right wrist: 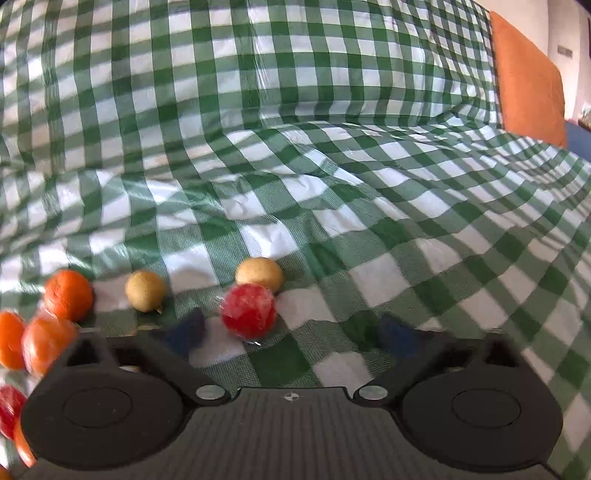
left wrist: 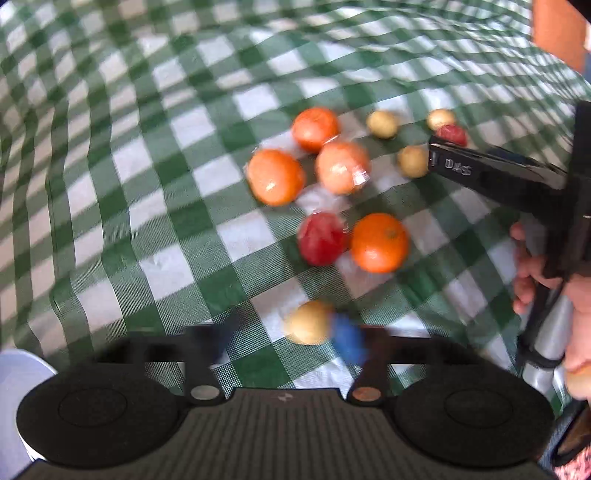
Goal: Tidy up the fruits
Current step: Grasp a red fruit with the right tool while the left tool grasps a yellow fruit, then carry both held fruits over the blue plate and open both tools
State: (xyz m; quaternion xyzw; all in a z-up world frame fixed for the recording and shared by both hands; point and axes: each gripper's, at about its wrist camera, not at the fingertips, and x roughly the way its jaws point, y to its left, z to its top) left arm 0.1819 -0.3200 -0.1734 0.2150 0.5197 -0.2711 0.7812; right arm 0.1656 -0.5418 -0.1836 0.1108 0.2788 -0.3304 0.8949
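Everything under me is a green-and-white checked cloth [right wrist: 295,155], pretty rumpled, with creases and a big fold running across the middle, and shiny like it's got plastic over it. Daylight hits it bright. Past the cloth's far right corner there's an orange cushion [right wrist: 528,81], something blue [right wrist: 578,140] just below it, and a pale wall [right wrist: 517,7] behind.
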